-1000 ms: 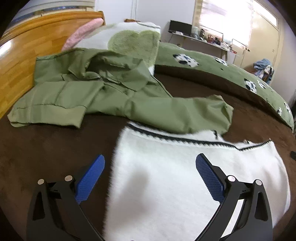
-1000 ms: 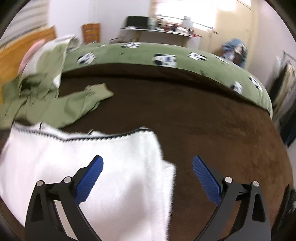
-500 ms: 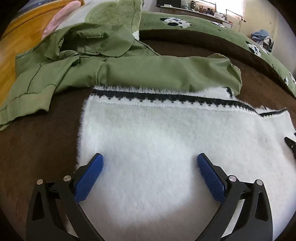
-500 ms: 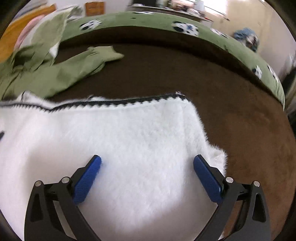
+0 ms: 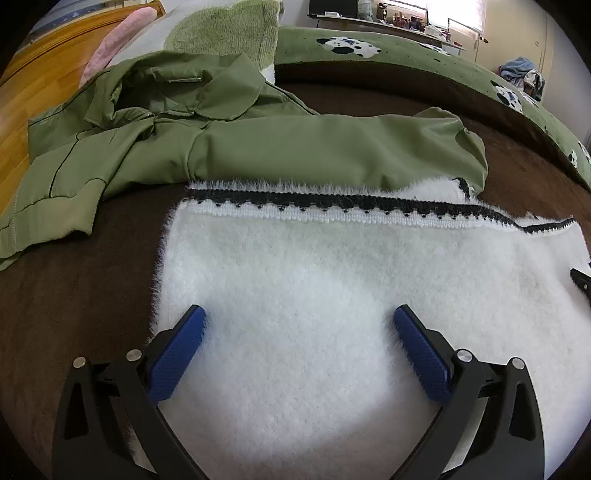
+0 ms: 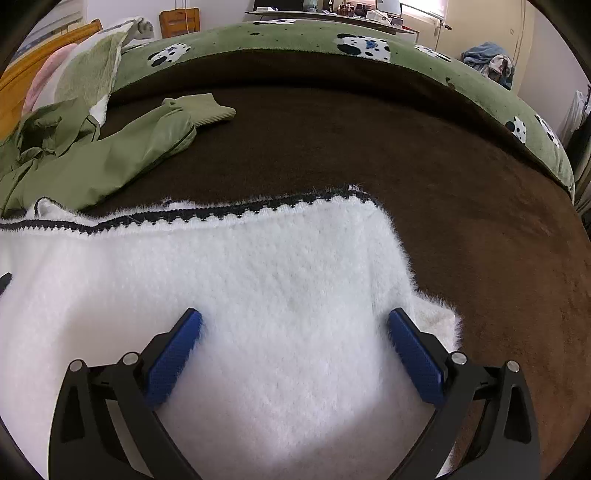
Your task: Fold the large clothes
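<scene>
A fluffy white garment (image 5: 332,280) with a black zigzag trim along its far edge lies flat on the brown bed cover (image 5: 74,288). It also shows in the right wrist view (image 6: 236,273). My left gripper (image 5: 297,325) is open, low over the garment's left part, both blue pads over the fleece. My right gripper (image 6: 293,325) is open, low over the garment's right part near its right edge. Neither holds anything. A green jacket (image 5: 229,133) lies crumpled just beyond the white garment, one sleeve stretched along the trim; it also shows in the right wrist view (image 6: 99,158).
A wooden headboard (image 5: 40,92) stands at the far left with a pink and a green-and-white pillow (image 5: 225,33). A green spotted duvet (image 6: 332,48) runs along the far side of the bed. Bare brown cover (image 6: 461,192) lies right of the garment.
Both grippers have moved forward and down over the white garment, which now fills the lower views. The garment lies spread flat. Both grippers stay open.
</scene>
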